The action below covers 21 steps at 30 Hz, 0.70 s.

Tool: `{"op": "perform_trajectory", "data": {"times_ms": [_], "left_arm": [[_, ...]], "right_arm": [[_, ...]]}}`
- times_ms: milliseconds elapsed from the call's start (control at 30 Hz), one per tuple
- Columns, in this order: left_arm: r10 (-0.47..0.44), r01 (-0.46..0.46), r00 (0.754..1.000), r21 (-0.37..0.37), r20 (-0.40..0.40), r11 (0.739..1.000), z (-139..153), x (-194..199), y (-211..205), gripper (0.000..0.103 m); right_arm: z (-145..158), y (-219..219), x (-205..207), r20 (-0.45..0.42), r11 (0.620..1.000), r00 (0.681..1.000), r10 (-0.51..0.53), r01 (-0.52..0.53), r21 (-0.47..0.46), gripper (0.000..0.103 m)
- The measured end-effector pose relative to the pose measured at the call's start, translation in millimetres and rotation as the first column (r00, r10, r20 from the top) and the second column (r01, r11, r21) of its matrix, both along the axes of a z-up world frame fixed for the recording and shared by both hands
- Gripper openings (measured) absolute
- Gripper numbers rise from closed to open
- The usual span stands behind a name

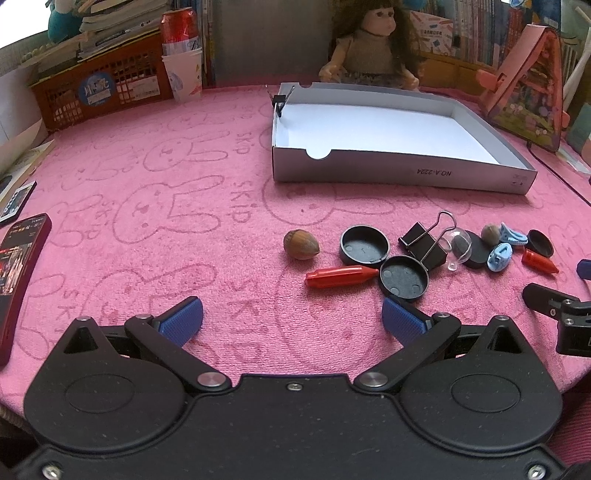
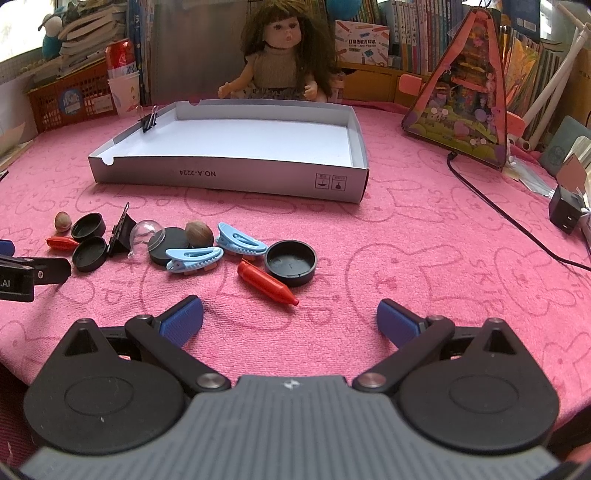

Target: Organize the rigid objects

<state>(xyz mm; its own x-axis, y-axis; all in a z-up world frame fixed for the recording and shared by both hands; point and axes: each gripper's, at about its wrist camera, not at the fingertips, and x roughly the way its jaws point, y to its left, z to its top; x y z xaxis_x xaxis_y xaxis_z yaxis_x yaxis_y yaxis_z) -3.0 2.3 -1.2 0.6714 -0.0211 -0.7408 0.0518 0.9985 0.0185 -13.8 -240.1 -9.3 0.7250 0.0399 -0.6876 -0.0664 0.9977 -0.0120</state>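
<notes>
A shallow white box (image 1: 399, 173) (image 2: 229, 179) lies on the pink cloth, with a small binder clip (image 1: 277, 101) (image 2: 148, 120) clamped on its left wall. In front of it lie scattered items: a hazelnut (image 1: 301, 244), black lids (image 1: 364, 245) (image 2: 291, 262), red caps (image 1: 340, 276) (image 2: 266, 282), a large binder clip (image 1: 424, 240), a clear dome (image 2: 144, 232), blue hair clips (image 2: 194, 258) and a second nut (image 2: 198, 233). My left gripper (image 1: 291, 319) hovers open just before the red cap, holding nothing. My right gripper (image 2: 290, 319) is open too, close behind the other red cap.
A doll (image 2: 280, 55) sits behind the box. An orange basket (image 1: 99, 88), paper cups and a can (image 1: 179, 33) stand at back left. A phone (image 1: 18, 273) lies at the left edge. A pink triangular toy house (image 2: 469, 92), a black cable (image 2: 491, 206) and a charger (image 2: 567, 214) occupy the right.
</notes>
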Motion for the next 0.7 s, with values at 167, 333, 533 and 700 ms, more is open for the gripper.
{"op": "perform_trajectory", "data": {"times_ms": [167,333,533,700], "left_arm": [[0.002,-0.002,1.000,-0.001,-0.001,1.000,0,0,0,0.103],[0.003,-0.003,1.000,-0.002,0.011,1.000,0,-2,0,0.103],[0.019,-0.019,0.999,0.000,0.034,1.000,-1,-7,-2,0.103],[0.004,-0.005,0.999,0.015,0.033,1.000,3,-11,-4,0.099]], "right_arm": [[-1,0,-1,0.007,1.000,1.000,0.000,0.000,0.000,0.103],[-4,0,-6,0.043,1.000,0.999,-0.006,0.006,0.002,0.103],[-8,3,-15,0.099,0.999,0.994,-0.045,0.044,0.009,0.103],[-2,3,-22,0.135,0.998,0.990,-0.044,0.038,0.046,0.102]]}}
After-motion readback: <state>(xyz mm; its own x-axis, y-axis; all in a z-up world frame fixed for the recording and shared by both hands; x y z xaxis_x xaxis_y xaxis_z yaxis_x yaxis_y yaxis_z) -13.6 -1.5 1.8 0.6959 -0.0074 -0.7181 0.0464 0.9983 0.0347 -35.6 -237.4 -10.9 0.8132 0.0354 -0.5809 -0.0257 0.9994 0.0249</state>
